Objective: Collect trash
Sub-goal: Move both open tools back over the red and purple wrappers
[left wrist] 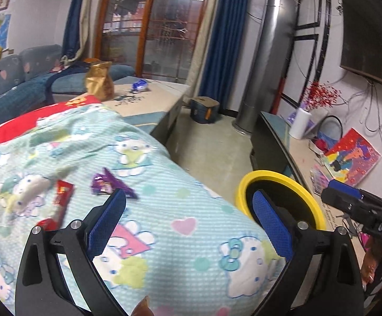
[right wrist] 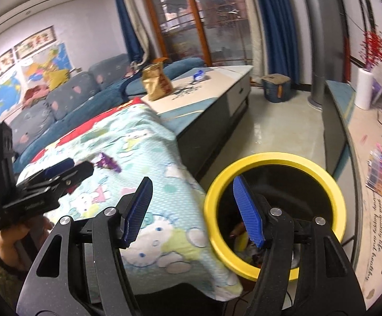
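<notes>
On the cartoon blanket (left wrist: 164, 184), purple wrapper (left wrist: 109, 181) (red one (left wrist: 63, 197) beside), yellow-rimmed bin (right wrist: 275, 210) adjacent, both claws agape, empty.

A pale mint cloth printed with white cartoon cats (left wrist: 164, 189) carries a purple foil wrapper (left wrist: 106, 183) and a red wrapper (left wrist: 63, 197); the black bin's rim (right wrist: 270, 158) is yellow.

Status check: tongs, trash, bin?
Both tongs open, empty. Purple wrapper and red wrapper lie on blanket. Yellow-rimmed bin beside it, path clear.
</notes>
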Demonstrator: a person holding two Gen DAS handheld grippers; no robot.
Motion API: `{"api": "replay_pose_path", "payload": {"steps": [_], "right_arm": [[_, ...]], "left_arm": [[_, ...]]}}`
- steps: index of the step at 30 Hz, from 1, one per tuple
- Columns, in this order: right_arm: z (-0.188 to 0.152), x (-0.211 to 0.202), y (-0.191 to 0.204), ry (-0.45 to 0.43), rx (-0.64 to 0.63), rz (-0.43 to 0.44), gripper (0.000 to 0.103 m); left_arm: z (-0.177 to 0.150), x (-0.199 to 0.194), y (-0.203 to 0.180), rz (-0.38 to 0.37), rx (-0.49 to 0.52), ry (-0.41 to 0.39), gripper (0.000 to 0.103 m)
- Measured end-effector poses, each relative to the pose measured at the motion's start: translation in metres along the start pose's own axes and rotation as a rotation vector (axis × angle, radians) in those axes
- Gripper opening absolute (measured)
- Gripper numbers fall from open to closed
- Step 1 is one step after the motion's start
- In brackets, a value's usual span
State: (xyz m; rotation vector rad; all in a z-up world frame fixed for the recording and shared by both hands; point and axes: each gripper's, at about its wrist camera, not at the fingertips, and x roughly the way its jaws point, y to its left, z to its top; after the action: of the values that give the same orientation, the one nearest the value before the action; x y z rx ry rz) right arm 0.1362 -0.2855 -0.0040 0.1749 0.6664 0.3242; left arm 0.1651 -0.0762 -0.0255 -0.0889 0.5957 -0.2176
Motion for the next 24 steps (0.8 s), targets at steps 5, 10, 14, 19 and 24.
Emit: {"api": "replay_pose_path", "payload": {"steps": [5, 10, 14, 19, 24], "right_arm": [[-0.002, 0.011, 0.020, 0.021, -0.025, 0.049, 0.056], [0.000, 0.028, 0.041, 0.047, -0.065, 0.093, 0.056], [0.003, 0.045, 0.058, 0.066, -0.099, 0.131, 0.056], [0.010, 0.073, 0.077, 0.111, -0.140, 0.167, 0.056], [0.015, 0.106, 0.093, 0.167, -0.167, 0.204, 0.056]], "left_arm": [[-0.002, -0.008, 0.026, 0.052, -0.031, -0.011, 0.094], [-0.006, -0.014, 0.055, 0.104, -0.075, -0.009, 0.094], [-0.011, -0.018, 0.078, 0.161, -0.110, -0.003, 0.094], [-0.021, -0.019, 0.108, 0.209, -0.159, 0.020, 0.094], [-0.029, -0.015, 0.131, 0.230, -0.207, 0.056, 0.093]]}}
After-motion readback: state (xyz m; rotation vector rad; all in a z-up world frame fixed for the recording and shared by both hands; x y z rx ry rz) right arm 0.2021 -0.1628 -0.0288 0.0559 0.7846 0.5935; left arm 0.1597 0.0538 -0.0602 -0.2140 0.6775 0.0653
